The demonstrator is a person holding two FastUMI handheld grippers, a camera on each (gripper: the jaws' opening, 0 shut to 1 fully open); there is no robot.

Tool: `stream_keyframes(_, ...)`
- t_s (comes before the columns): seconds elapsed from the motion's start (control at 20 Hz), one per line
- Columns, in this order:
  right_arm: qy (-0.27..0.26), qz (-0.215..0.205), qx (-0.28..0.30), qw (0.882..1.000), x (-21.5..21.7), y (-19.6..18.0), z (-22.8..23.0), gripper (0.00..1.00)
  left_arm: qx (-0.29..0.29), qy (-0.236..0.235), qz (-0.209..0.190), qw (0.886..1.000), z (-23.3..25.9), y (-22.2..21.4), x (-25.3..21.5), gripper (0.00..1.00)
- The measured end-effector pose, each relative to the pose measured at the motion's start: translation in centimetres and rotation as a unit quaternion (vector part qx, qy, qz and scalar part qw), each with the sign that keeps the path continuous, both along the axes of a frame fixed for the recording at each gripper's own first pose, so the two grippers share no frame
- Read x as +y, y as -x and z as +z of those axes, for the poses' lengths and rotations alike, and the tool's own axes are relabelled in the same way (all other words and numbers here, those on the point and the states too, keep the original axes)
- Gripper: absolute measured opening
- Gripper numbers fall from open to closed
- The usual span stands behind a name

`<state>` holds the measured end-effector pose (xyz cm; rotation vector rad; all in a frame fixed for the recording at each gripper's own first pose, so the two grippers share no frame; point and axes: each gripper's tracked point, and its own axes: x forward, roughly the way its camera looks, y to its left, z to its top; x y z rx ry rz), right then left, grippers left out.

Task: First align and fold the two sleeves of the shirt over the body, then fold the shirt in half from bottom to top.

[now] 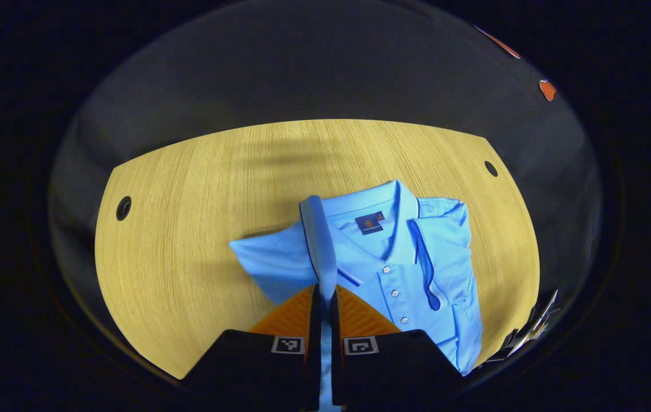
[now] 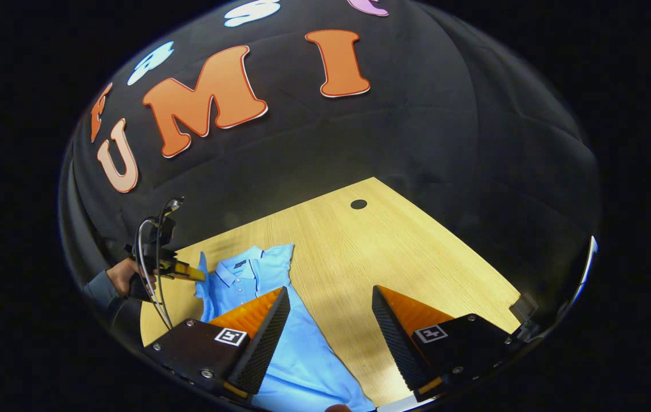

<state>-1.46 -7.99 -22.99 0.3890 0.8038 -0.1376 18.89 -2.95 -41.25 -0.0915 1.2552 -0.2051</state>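
A light blue polo shirt lies face up on the wooden table, collar toward the far side. One sleeve lies folded over the body. My left gripper is shut on the other sleeve and holds its edge up off the table. In the right gripper view the shirt lies at the lower left. My right gripper hangs open above the shirt's edge and the bare table, nothing between its fingers. Farther off, a hand holds the left gripper at the raised sleeve.
The table has round cable holes near its far corners, one hole also in the right gripper view. Black cloth wall surrounds the table. Bare wood lies to the right of the shirt.
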Motion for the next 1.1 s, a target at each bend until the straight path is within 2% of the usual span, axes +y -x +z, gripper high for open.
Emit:
stream_keyframes(0.2, 0.002, -0.001, 0.003, 1.0, -1.1, 0.3, -0.4, 0.91, 0.017, 0.012, 0.011, 1.0, -1.5, -0.1, -3.0, 0.12)
stream_keyframes(0.3, -0.003, -0.003, 0.006, 1.0, -1.5, 0.4, -0.8, 0.91, 0.021, 0.04, 0.016, 0.999, -2.0, -0.1, -4.5, 0.21)
stream_keyframes(0.35, -0.005, -0.002, 0.007, 1.0, -1.6, 0.4, -0.9, 0.91, 0.025, 0.056, 0.019, 0.998, -1.8, 0.1, -5.3, 0.33)
stream_keyframes(0.4, -0.007, 0.0, 0.008, 1.0, -1.6, 0.4, -0.9, 0.91, 0.027, 0.07, 0.022, 0.997, -1.4, 0.9, -5.4, 0.39)
stream_keyframes(0.45, -0.009, 0.004, 0.008, 1.0, -1.6, 0.3, -1.0, 0.91, 0.027, 0.082, 0.022, 0.996, -0.9, 1.2, -5.6, 0.6)
stream_keyframes(0.55, -0.014, 0.016, 0.007, 1.0, -1.5, 0.1, -1.4, 0.91, 0.016, 0.069, 0.022, 0.997, 0.3, 2.3, -4.1, 0.84)
stream_keyframes(0.6, -0.014, 0.023, 0.007, 1.0, -1.4, 0.0, -1.5, 0.91, 0.01, 0.063, 0.022, 0.998, 0.8, 3.0, -3.5, 0.93)
stream_keyframes(0.65, -0.015, 0.034, 0.006, 0.999, -1.1, 0.0, -1.7, 0.91, 0.006, 0.062, 0.025, 0.998, 1.5, 4.0, -3.0, 0.88)
stream_keyframes(0.7, -0.016, 0.044, 0.007, 0.999, -0.8, 0.2, -1.8, 0.91, 0.003, 0.064, 0.029, 0.998, 2.4, 5.2, -2.7, 0.95)
stream_keyframes(1.1, -0.014, 0.141, 0.021, 0.99, 2.3, 3.6, -3.0, 0.92, -0.056, 0.076, 0.087, 0.992, 8.7, 15.3, 0.6, 0.99)
